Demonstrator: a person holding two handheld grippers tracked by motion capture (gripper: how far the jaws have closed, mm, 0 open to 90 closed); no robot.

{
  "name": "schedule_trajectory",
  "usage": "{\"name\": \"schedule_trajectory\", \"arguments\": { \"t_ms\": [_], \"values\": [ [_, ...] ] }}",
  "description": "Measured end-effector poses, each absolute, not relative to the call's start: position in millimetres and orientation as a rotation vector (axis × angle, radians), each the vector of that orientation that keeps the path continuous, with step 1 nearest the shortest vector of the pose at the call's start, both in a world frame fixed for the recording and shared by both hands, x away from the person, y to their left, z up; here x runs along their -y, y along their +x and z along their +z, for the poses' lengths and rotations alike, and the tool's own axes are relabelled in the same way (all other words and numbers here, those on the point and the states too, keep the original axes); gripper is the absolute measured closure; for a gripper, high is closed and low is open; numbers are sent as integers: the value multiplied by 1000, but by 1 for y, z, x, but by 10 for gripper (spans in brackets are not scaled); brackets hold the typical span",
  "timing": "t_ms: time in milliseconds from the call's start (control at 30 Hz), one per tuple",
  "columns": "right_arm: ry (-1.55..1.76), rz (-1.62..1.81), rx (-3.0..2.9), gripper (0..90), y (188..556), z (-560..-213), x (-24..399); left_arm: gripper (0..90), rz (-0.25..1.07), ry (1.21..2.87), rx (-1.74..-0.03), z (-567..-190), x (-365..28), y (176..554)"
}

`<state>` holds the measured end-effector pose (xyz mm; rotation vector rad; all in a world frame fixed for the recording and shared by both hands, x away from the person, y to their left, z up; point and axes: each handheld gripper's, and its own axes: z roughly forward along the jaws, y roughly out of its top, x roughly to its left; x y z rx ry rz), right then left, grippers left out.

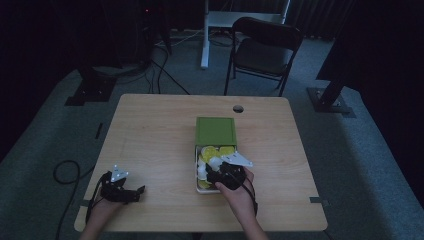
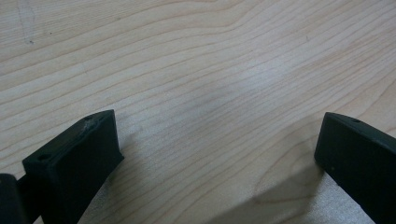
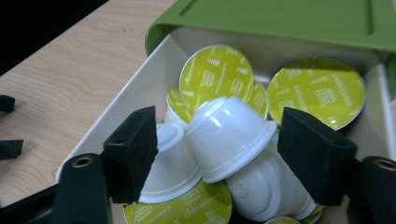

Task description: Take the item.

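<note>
White plastic capsule (image 3: 231, 135) lies on its side atop the pile in the open white tray (image 3: 126, 100), just in front of the green sleeve (image 3: 280, 18). Right gripper (image 3: 217, 156) straddles it, jaws parted, pads not yet pressing. Judged light, thin-walled, glossy and slippery; foil lid fragile. Best hold: across the tapered body near the rim. Left gripper (image 2: 215, 158) rests agape on the table (image 2: 196, 70), well left of the tray.

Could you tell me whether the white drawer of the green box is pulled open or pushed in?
Open. The drawer sticks out from under the green box toward the person, showing the capsules piled inside.
</note>
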<state>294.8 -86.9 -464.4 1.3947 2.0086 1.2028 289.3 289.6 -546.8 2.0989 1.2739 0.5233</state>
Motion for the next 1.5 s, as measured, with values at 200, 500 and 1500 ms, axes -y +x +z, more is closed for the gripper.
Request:
{"name": "schedule_trajectory", "arguments": {
  "t_ms": [200,500,1500],
  "values": [
    [1417,1193,-1966,358,295,-471,85,0,523,2099,-1274,-547,-290,289],
    [1373,1147,-1938,384,296,-471,80,0,523,2099,-1274,-547,-290,289],
    [1412,1211,-2007,537,313,-478,80,0,523,2100,-1274,-547,-290,289]
  ]
}}
